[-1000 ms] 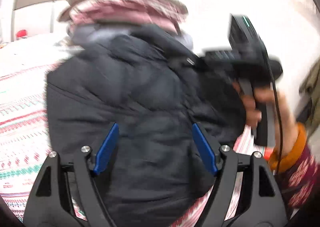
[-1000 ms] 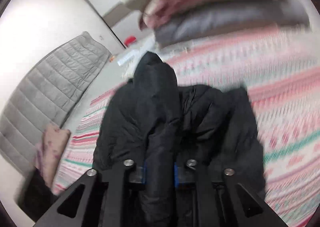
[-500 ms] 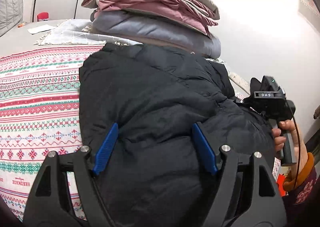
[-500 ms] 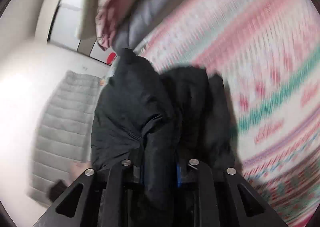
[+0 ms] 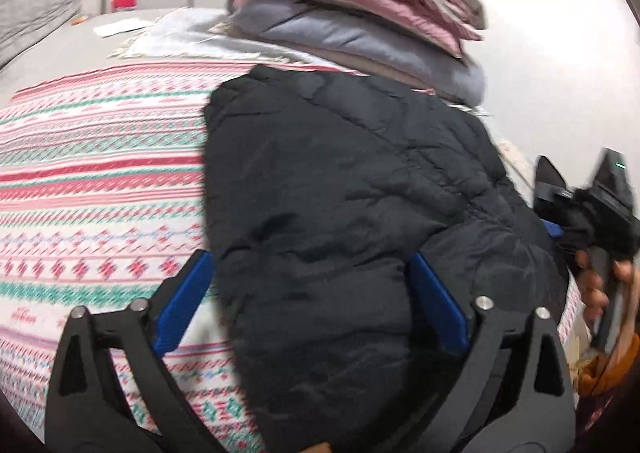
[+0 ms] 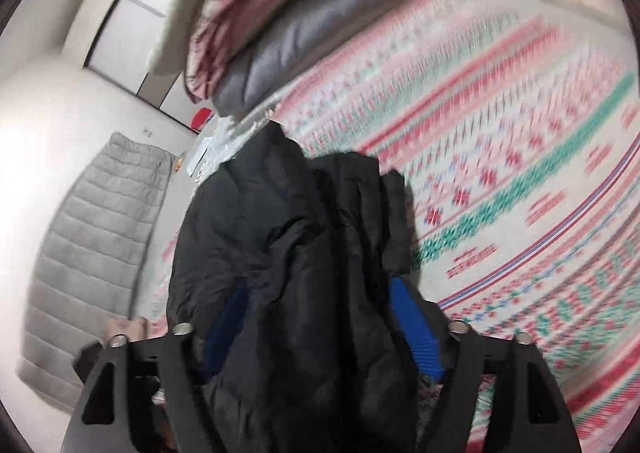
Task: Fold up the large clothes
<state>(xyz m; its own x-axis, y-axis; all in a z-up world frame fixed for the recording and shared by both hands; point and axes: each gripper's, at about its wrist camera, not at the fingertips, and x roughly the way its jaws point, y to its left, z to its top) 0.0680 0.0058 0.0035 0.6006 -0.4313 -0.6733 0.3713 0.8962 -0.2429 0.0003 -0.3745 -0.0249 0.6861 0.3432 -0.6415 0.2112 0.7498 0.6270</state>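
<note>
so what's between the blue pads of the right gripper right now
In the right wrist view, a bunched fold of the black puffer jacket lies between the right gripper pads, whose jaws are opening off it.

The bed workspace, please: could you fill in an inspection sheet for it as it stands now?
Surface: patterned bedspread, pink, red and green bands.
Job's things: black padded jacket lying bunched on it.
Clutter: stack of folded bedding behind the jacket; red container far back.
Grippers: left gripper and right gripper both opening, jacket fabric between each pair of blue pads.
Cables: nothing seen.
Surroundings: grey quilted pad against a white wall.
</note>
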